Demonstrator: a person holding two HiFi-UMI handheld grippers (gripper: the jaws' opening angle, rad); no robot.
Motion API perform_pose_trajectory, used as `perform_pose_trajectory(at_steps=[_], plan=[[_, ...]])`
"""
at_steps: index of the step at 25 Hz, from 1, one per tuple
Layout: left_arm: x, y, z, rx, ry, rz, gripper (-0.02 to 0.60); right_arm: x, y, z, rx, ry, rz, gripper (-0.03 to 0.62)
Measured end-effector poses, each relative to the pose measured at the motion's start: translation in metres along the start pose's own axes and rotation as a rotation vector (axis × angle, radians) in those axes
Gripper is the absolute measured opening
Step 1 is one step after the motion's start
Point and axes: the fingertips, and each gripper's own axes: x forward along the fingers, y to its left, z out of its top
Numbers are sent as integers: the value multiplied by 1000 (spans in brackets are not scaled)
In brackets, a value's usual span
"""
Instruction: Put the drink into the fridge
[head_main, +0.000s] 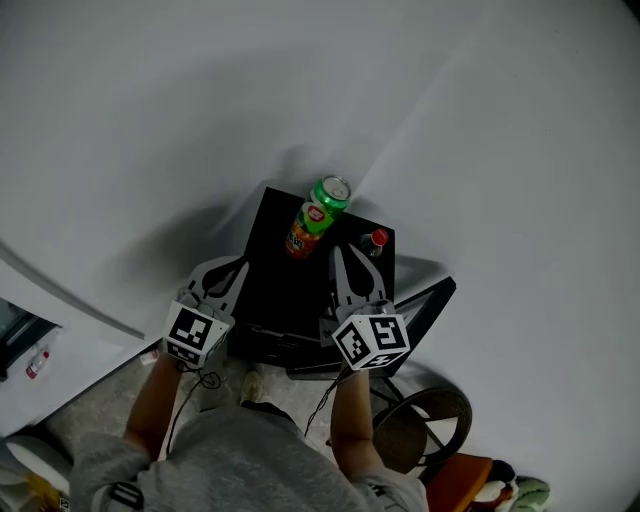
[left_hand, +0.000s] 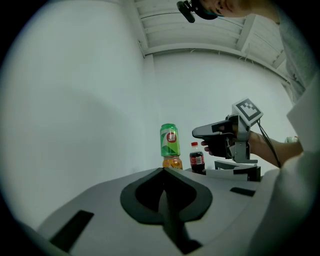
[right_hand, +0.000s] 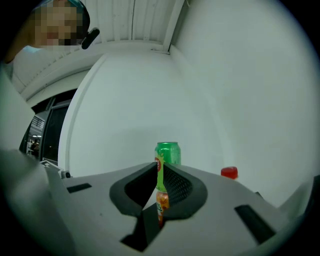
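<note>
**The can on top could fall**

The drink is a green can (head_main: 331, 192). It stands on top of an orange drink (head_main: 300, 236), at the far side of a black top (head_main: 270, 275), close to the white wall. A small dark bottle with a red cap (head_main: 378, 238) stands just beside them, on the right.

The stack is tall and thin. If a claw bumps it or grabs too low, the can could tip off and roll away. The small bottle is so near that a claw could knock it over too.

The right gripper (head_main: 352, 256) is near the small bottle and points at the stack. Its jaws are together and hold nothing. The left gripper (head_main: 228, 268) is at the left edge of the black top, with its jaws together and empty too. Shut jaws would just push a drink, so they need to open first.

I count one green can, one orange drink, one small bottle and two grippers. A white edge (head_main: 70, 300) at the left may be the fridge, but I can't be sure.
</note>
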Motion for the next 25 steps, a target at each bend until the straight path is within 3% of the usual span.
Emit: perform_pose_trajectory(at_steps=[1,5,9,15,25], plan=[[4,3,0,-3,1,8,5,7,-3,2,-5,6,13,37],[12,16,-2,-5,8,42,5,30,-6,7,8,25,82,215],[19,28,-5,-3,9,80,5,53,-12,9,-5,50,95,298],[26,38,-6,-17,12,108,5,79,-10,9,7,82,151,339],[40,45,-6,-17,9,121,5,102,-9,3,-23,114,203,347]])
